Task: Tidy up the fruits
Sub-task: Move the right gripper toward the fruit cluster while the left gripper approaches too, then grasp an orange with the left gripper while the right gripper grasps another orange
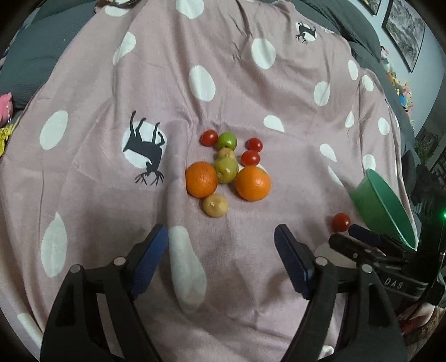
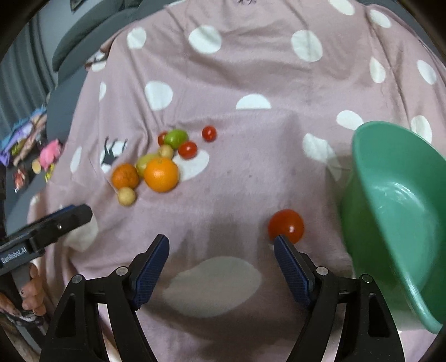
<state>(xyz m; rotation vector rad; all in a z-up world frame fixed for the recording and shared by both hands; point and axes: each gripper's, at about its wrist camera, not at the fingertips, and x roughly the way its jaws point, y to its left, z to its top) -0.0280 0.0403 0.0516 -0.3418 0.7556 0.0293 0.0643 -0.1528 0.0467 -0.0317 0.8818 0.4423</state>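
Observation:
A cluster of fruit lies on the pink spotted blanket (image 1: 251, 92): two oranges (image 1: 201, 179) (image 1: 253, 183), two green fruits (image 1: 226, 170), small yellowish fruits (image 1: 215, 205) and red tomatoes (image 1: 209, 137). One tomato (image 1: 340, 222) (image 2: 286, 226) lies apart, next to a tilted green bowl (image 1: 382, 206) (image 2: 395, 211). My left gripper (image 1: 221, 239) is open and empty, short of the cluster. My right gripper (image 2: 221, 241) is open and empty; its right fingertip (image 2: 281, 242) sits just in front of the lone tomato.
The blanket covers a bed with grey pillows (image 1: 30, 61) behind. Toys and clutter lie off the left edge (image 2: 50, 156). Framed pictures (image 1: 404, 25) hang on the wall at right. The cluster also shows in the right wrist view (image 2: 160, 174).

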